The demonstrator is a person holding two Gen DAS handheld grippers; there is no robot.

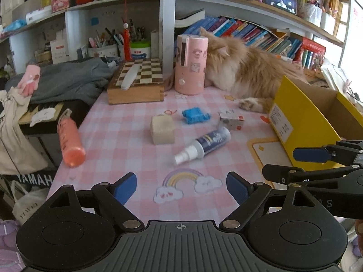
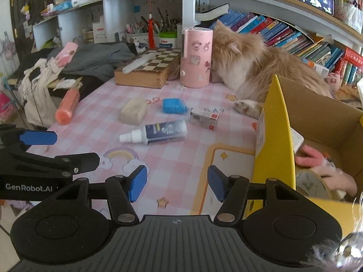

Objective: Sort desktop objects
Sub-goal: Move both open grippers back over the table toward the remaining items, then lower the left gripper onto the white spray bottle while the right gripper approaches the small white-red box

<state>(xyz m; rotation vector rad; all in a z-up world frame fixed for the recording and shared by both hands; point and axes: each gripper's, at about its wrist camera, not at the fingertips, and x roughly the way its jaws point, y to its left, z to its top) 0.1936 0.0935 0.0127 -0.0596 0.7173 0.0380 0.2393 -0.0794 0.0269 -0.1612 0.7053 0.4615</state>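
Overhead of a pink checked tablecloth [image 1: 118,136], both grippers hang side by side with nothing between their blue pads. Seen from its own camera, the left gripper [image 1: 181,188] has its fingers spread wide over a rainbow-and-clouds print, while the right gripper [image 2: 177,184] has its fingers parted less widely, empty, just beside the yellow wall of a cardboard box [image 2: 275,136] that stands at the right edge of the table. Inside that box lie a pink glove-like item [image 2: 310,156] and a roll of patterned tape [image 2: 314,184] (its lower part is cut off by the box rim). Still on the cloth are the loose things: a spray bottle [image 1: 203,144] with a white nozzle lying on its side near the middle, a beige block [image 1: 162,129] just behind it, a blue ridged object [image 1: 195,115] to the right of the block, and a small white carton [image 1: 232,121] nearer the box. An orange-pink bottle [image 1: 69,140] lies on its side at the table's left edge. Farther back stand a wooden chessboard case [image 1: 138,81] and an upright pink cylinder [image 1: 190,64], against which a fluffy ginger cat [image 1: 245,68] presses its head, one paw stretched out toward the box.
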